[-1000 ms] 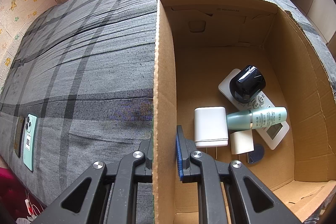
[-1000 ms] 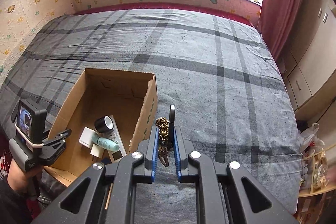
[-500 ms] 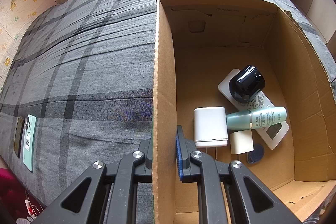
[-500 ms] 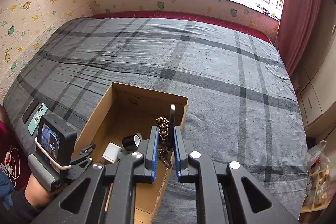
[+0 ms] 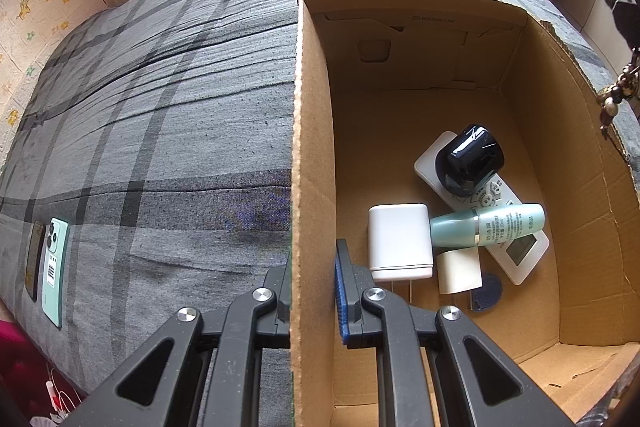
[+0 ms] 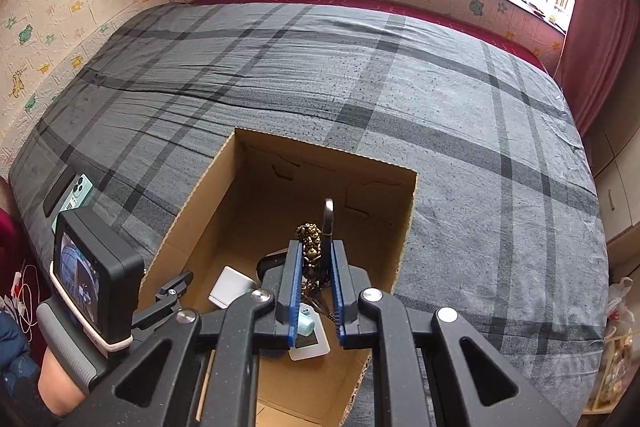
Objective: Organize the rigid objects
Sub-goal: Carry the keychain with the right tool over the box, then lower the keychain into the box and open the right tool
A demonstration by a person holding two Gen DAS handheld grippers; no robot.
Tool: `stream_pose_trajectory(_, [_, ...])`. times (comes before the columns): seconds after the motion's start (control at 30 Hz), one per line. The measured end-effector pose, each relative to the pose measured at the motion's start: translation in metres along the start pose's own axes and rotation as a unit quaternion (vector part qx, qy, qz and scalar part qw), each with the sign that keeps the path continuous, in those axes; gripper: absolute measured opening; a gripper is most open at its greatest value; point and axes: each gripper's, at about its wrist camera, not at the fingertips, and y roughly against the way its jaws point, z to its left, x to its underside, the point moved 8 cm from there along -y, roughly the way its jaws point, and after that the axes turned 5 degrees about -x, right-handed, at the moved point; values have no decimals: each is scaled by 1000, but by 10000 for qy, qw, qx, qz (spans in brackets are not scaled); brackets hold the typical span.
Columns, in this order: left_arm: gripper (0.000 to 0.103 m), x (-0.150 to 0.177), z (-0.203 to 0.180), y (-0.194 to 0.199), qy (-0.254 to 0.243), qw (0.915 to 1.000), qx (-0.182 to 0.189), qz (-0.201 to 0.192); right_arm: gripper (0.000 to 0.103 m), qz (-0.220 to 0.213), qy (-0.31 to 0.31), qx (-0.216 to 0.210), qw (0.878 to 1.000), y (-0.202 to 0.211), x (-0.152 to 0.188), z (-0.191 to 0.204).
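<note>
An open cardboard box [image 5: 312, 131] [image 6: 320, 155] lies on the bed. My left gripper [image 5: 314, 287] is shut on the box's left wall. Inside lie a white charger [image 5: 400, 239], a teal bottle [image 5: 488, 225], a black round speaker [image 5: 472, 159], a white remote [image 5: 520, 251] and a small cream block [image 5: 458, 269]. My right gripper [image 6: 315, 267] is shut on a key with a brass keychain [image 6: 310, 247] and holds it above the box's inside. The keychain hangs at the right edge of the left wrist view [image 5: 616, 95].
A mint-green phone [image 5: 54, 267] [image 6: 78, 193] and a dark phone [image 5: 34, 259] lie near the bed's left edge. The grey plaid bedspread [image 6: 360, 75] spreads around the box. A red curtain [image 6: 592, 39] and cupboards stand at the right.
My right gripper has carried the keychain leftward from over the bedspread to above the box's inside. The left gripper has kept its hold on the box wall.
</note>
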Motion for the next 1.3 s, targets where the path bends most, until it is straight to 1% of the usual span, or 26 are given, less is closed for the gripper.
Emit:
stream_pose_trajectory(0.43, [15,0,0,0,-6,10000,16,-4,13,552,13,58,9985,-66,13,6])
stream_pose_trajectory(0.63, [15,1,1,-1,-7,10000,25,-2,13,766,4,73,9970,-90,18,8])
stream_pose_trajectory(1.0, [15,1,1,-2,-17,10000,22,4,13,1011,-6,152,9948,-117,23,5])
stream_pose_trajectory(1.3, [15,0,0,-1,-37,10000,13,3,13,1089,-84,136,9939,-123,25,2])
